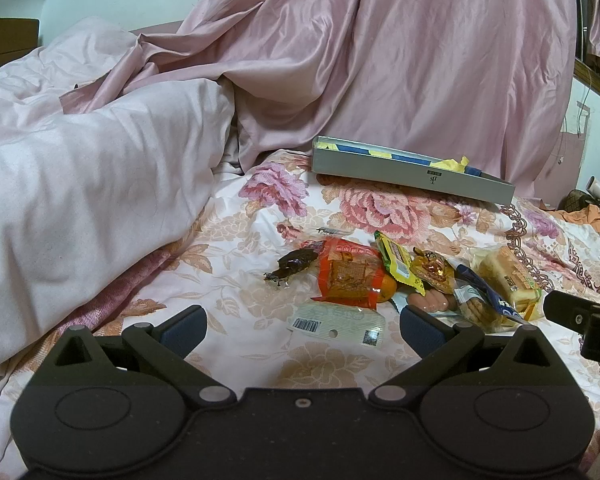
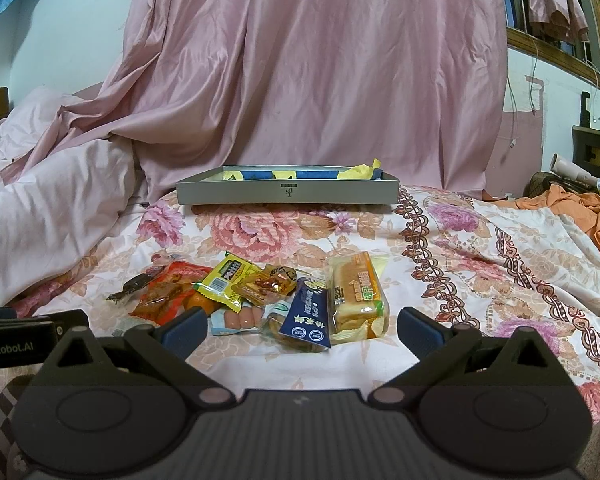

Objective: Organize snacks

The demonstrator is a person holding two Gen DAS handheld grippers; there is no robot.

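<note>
Several snack packets lie in a pile on the floral bedspread. In the left wrist view: a dark wrapped candy (image 1: 293, 265), an orange-red packet (image 1: 348, 276), a yellow-green packet (image 1: 400, 265), a white barcode packet (image 1: 338, 325), pink sausages (image 1: 428, 302), a wrapped bread slice (image 1: 508, 280). In the right wrist view: the bread slice (image 2: 358, 296), a dark blue packet (image 2: 308, 314), the yellow-green packet (image 2: 224, 280), the orange-red packet (image 2: 167, 294). A grey tray (image 1: 412, 178) (image 2: 287, 192) sits behind them. My left gripper (image 1: 302, 330) and right gripper (image 2: 297, 330) are open, empty, just short of the pile.
A white duvet (image 1: 91, 184) is heaped on the left and a pink curtain (image 2: 308, 72) hangs behind the tray. Orange cloth (image 2: 580, 212) lies at the right. The right gripper's body (image 1: 584, 320) shows at the left view's right edge.
</note>
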